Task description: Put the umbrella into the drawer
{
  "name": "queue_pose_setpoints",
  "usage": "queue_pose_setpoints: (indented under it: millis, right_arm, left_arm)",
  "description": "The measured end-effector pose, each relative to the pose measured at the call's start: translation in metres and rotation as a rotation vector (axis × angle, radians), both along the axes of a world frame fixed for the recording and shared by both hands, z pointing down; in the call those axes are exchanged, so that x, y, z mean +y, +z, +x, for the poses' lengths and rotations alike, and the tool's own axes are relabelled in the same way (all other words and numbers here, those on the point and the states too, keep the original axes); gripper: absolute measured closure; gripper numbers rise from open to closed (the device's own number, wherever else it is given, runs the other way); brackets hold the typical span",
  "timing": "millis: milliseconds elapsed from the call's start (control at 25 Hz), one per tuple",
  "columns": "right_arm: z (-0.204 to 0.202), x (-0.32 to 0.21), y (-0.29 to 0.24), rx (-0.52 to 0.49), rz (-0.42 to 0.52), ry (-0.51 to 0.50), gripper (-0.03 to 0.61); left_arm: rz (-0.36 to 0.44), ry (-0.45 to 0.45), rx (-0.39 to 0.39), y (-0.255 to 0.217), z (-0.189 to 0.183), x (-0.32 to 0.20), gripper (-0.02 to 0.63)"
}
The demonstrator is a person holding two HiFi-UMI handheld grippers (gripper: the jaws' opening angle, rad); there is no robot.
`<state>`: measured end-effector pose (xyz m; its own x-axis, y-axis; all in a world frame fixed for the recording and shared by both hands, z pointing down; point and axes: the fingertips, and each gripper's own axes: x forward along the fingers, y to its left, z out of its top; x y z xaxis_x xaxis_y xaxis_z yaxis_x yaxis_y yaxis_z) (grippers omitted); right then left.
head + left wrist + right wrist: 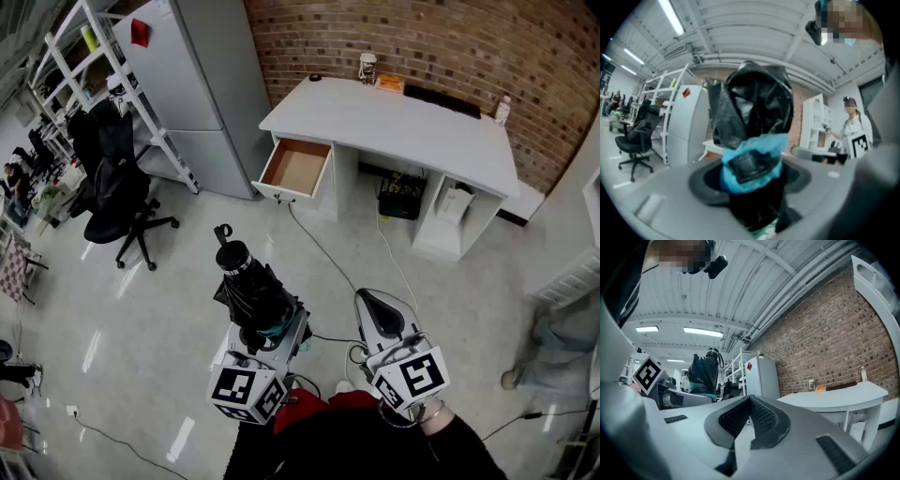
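Note:
I hold a folded black umbrella [251, 281] with a teal strap [752, 161] in my left gripper [269, 325], which is shut on its lower part. The umbrella stands up out of the jaws, handle end on top, and fills the middle of the left gripper view [754, 108]. My right gripper [377, 311] is beside it on the right, shut with nothing between its pads [761, 420]. The umbrella [705, 373] also shows at the left of the right gripper view. The wooden-bottomed drawer [295, 167] is pulled open at the left end of the white desk [403, 127], well ahead across the floor.
A grey fridge [202, 84] stands left of the desk, with white shelving [84, 56] and a black office chair [122, 202] further left. Cables [328, 253] trail over the floor from the desk. A cup [367, 67], keyboard [441, 98] and bottle [502, 110] sit on the desk. A person [562, 347] stands at the right.

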<state>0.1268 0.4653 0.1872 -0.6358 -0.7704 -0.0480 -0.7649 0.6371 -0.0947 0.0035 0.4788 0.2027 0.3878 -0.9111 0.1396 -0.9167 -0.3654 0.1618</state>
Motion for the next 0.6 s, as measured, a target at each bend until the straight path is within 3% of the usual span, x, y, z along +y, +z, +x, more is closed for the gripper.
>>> queue_pose_setpoints:
  millis: [600]
  right_arm:
    - [0.007, 0.002, 0.013, -0.059, -0.042, -0.11, 0.569]
  left_arm:
    - [-0.01, -0.058, 0.019, 0.0, 0.0, 0.003, 0.339]
